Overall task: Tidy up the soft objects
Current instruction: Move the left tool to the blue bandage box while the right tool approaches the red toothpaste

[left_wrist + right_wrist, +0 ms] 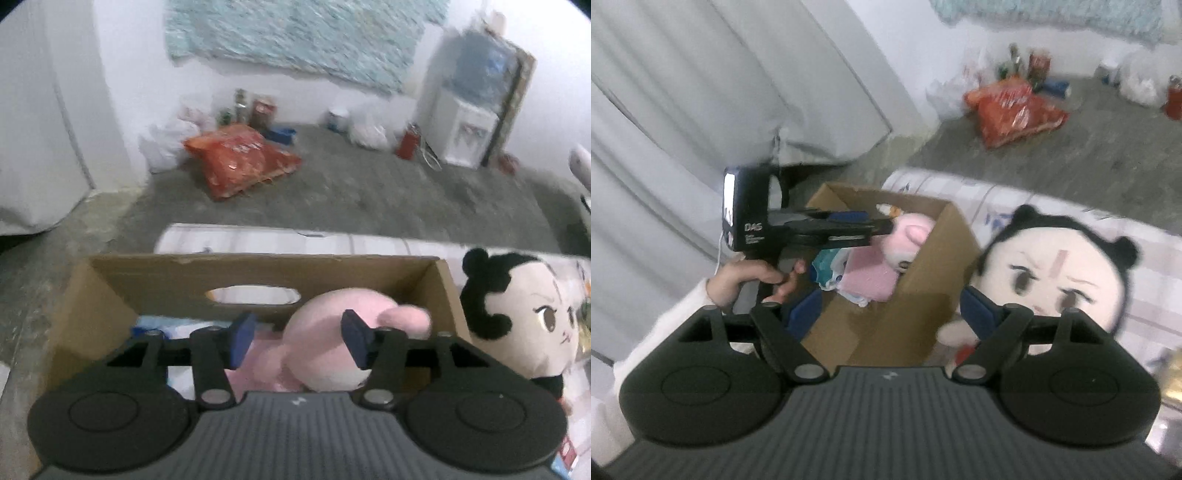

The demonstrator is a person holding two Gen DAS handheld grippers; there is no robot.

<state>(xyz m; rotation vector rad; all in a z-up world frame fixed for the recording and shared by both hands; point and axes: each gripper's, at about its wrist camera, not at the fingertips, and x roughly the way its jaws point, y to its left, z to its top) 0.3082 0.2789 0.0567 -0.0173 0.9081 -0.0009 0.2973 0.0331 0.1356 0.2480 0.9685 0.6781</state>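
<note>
bunny plush [325,343] in box [258,273] | doll [524,321] right, outside box

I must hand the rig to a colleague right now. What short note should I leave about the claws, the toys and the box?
Left claw: open, empty, above the cardboard box.
Right claw: open, empty, near the box's outer wall, beside the black-haired doll.
Done: pink plush and folded cloths lie in the box.
Left: the doll stands outside, against the box's right side; it likely goes in next, with the right claw.
</note>
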